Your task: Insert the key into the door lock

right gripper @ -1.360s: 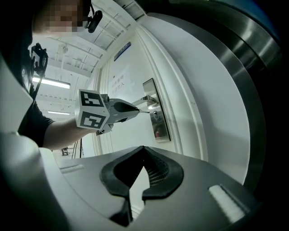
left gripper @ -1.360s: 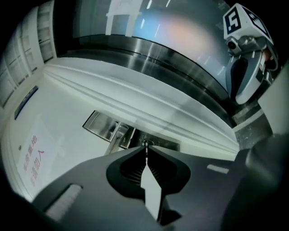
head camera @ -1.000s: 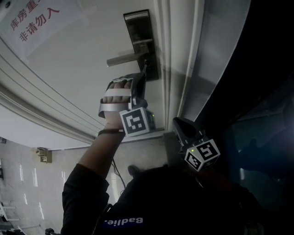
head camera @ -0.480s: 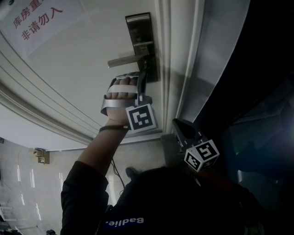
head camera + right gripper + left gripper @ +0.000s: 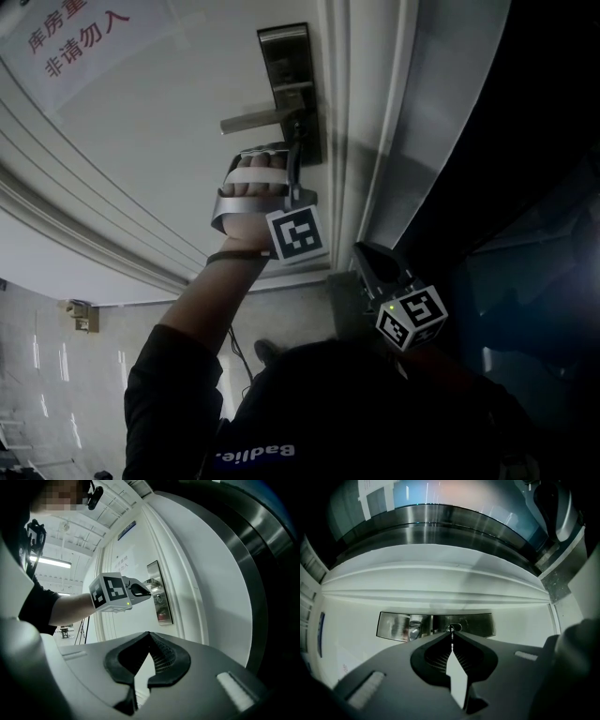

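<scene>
Key (image 5: pixel 452 637) held at the keyhole (image 5: pixel 453 628) by the left gripper (image 5: pixel 294 161)
The left gripper is clamped narrowly on the thin key, whose tip is seen at the keyhole of the lock plate (image 5: pixel 289 66), under the handle (image 5: pixel 253 120), near the door (image 5: pixel 159 159) edge. The right gripper (image 5: pixel 149 633) is held well apart, jaws together, nothing held

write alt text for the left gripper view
The left gripper, jaws closed on a thin key, holds the key's tip at the round keyhole of a metal lock plate. The plate is on a white panelled door.
</scene>
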Demonstrator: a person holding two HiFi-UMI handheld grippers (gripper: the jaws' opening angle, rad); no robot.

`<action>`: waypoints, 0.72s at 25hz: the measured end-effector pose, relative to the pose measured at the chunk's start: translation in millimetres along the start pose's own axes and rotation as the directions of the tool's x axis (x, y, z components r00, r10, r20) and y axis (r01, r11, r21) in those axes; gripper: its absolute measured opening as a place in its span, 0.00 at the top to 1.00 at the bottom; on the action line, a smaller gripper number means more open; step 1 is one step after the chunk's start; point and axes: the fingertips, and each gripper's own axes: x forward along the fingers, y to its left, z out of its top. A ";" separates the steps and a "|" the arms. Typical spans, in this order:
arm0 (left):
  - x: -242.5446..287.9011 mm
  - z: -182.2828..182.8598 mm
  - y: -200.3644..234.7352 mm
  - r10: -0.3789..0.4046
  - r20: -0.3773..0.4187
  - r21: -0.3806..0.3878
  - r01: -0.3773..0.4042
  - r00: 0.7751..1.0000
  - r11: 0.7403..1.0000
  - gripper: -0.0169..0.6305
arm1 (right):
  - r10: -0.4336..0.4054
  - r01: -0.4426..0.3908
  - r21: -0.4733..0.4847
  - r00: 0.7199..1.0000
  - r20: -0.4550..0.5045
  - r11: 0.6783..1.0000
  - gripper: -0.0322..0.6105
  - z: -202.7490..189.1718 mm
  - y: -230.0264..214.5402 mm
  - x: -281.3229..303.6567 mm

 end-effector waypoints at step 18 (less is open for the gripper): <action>9.7 5.4 2.6 -0.032 -0.042 -0.072 0.029 0.999 0.997 0.93 | -0.018 0.018 -0.007 0.999 -0.029 1.000 0.94 -8.4 -0.8 -8.2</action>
